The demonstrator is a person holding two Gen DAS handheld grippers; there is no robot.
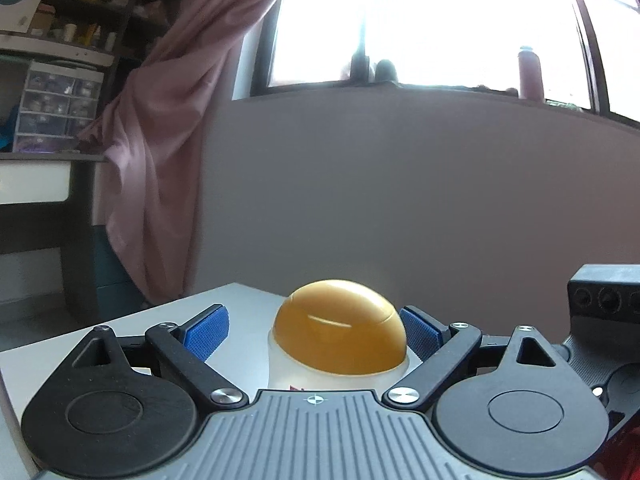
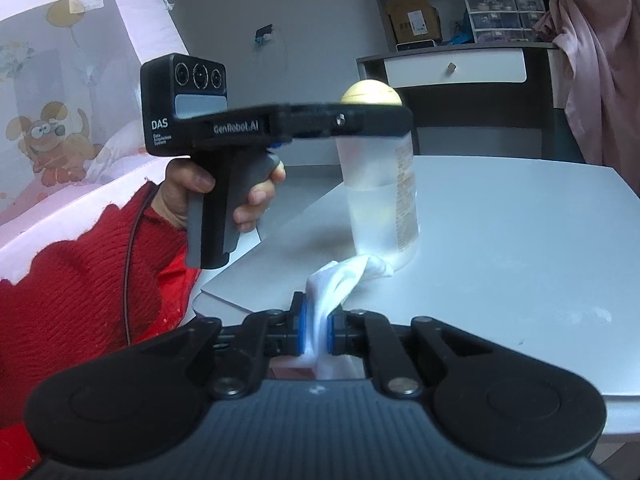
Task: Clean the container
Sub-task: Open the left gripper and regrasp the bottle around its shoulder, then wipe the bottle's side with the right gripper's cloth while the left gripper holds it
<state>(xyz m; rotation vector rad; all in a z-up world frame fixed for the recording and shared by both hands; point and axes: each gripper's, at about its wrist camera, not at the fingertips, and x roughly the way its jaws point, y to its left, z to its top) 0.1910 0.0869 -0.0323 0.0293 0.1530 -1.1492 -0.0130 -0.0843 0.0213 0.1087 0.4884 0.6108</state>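
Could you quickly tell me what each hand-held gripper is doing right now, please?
Left hand-held gripper: open, jaws either side of the bottle, left pad clear of it.
Right hand-held gripper: shut on the cloth.

Your left camera sits close behind the bottle (image 1: 339,336), facing the window (image 1: 420,20). Your right camera looks across the table (image 2: 500,220) at the bottle's side; both share it.

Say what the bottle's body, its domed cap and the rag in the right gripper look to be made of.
Bottle body: probably frosted translucent plastic; light passes through and a liquid level shows.
Domed cap: likely glossy amber plastic; a sharp highlight crosses it.
Rag: soft white woven cloth, judging by its limp folds in the right gripper.
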